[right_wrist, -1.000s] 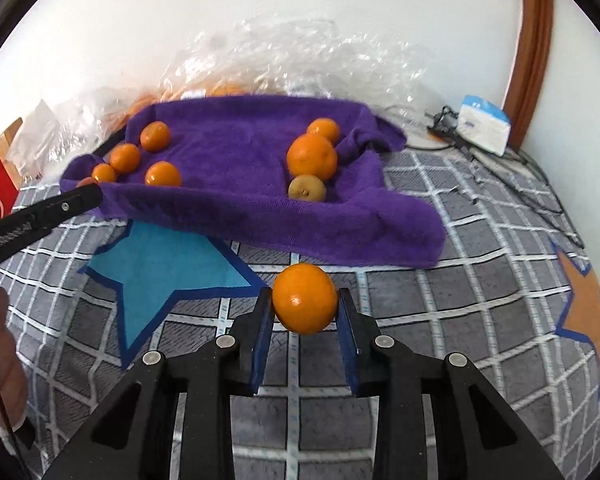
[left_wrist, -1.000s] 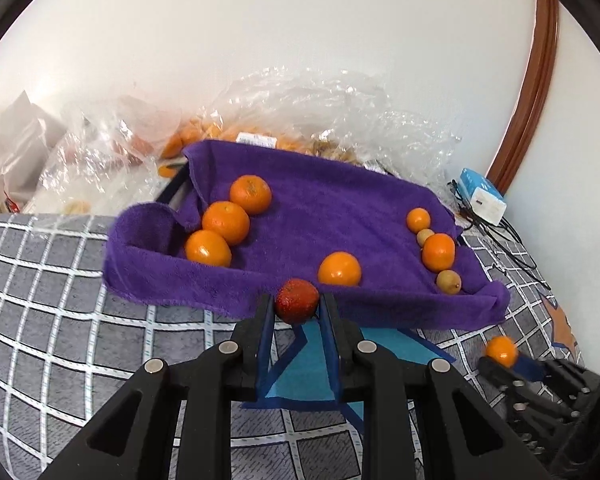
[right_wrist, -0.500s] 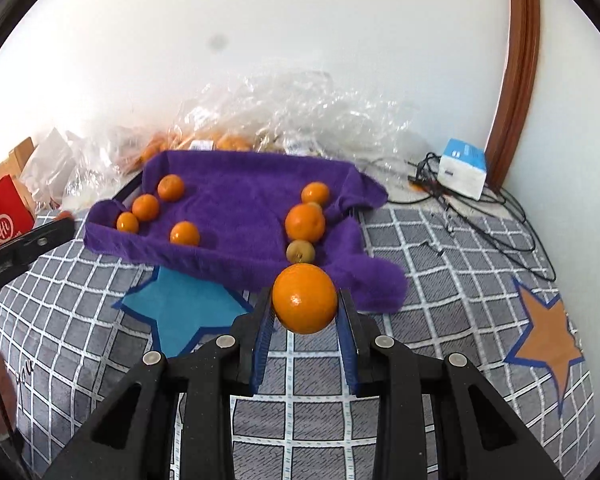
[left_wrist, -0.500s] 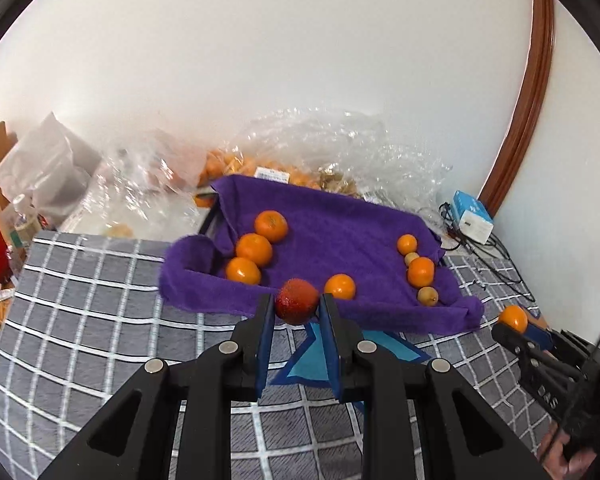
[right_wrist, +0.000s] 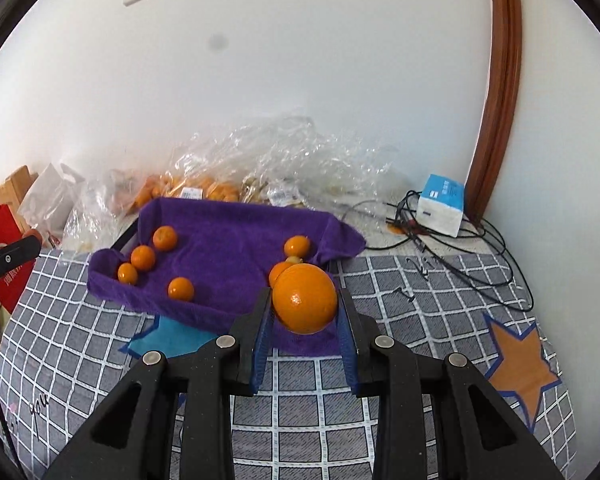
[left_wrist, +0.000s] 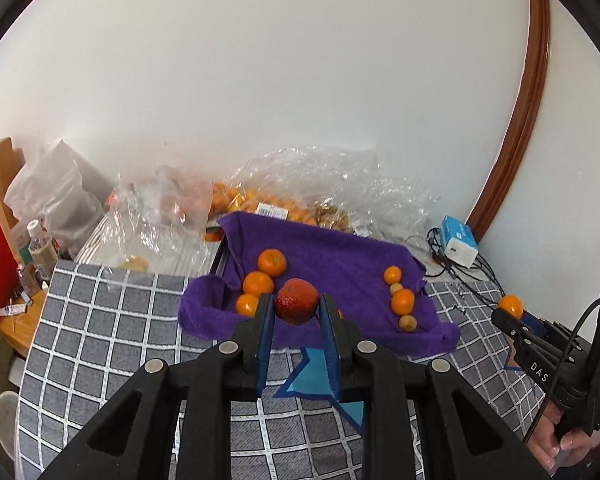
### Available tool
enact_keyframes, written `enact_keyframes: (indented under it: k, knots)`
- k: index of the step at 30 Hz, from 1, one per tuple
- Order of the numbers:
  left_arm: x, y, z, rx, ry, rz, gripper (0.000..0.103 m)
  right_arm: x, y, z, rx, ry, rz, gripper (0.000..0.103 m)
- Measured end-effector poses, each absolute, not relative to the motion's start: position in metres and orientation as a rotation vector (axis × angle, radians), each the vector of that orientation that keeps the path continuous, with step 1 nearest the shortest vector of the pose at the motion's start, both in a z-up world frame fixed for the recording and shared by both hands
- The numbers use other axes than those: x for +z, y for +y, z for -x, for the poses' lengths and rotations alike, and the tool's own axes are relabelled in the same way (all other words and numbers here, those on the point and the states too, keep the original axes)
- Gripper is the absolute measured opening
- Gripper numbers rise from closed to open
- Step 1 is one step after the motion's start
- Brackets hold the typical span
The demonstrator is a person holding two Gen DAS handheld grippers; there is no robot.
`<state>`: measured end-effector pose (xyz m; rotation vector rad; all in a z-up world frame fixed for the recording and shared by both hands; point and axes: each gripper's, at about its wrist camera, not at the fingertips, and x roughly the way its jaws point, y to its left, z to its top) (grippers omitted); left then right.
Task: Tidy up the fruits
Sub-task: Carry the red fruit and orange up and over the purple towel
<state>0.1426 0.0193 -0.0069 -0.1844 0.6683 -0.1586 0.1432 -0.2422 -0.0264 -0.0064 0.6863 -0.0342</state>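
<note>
Grippers [left_wrist: 297, 309] raised, fruit still clamped

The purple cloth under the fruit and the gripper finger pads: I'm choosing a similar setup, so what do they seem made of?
The purple cloth looks like soft terry or microfibre towel: matte, fuzzy nap, rolled edges that slump. The finger pads of the left gripper appear to be blue ribbed rubber or soft plastic, set on matte black, likely plastic, fingers.

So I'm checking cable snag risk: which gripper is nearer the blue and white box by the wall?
Right. The right gripper, shut on an orange, sits on the side of the blue and white box; the left gripper, holding a red fruit, is farther left.
</note>
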Motion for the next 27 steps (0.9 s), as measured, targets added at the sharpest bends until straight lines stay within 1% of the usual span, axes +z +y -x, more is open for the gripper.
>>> enact_keyframes:
  k: [11, 27]
  knots:
    - [0.009, 0.012, -0.156, -0.165, 0.653, 0.163, 0.022, -0.007, -0.241, -0.156, -0.039, 0.657, 0.005, 0.031]
    - [0.010, 0.012, -0.188, -0.172, 0.667, 0.172, 0.022, 0.001, -0.240, -0.188, -0.042, 0.648, 0.003, 0.031]
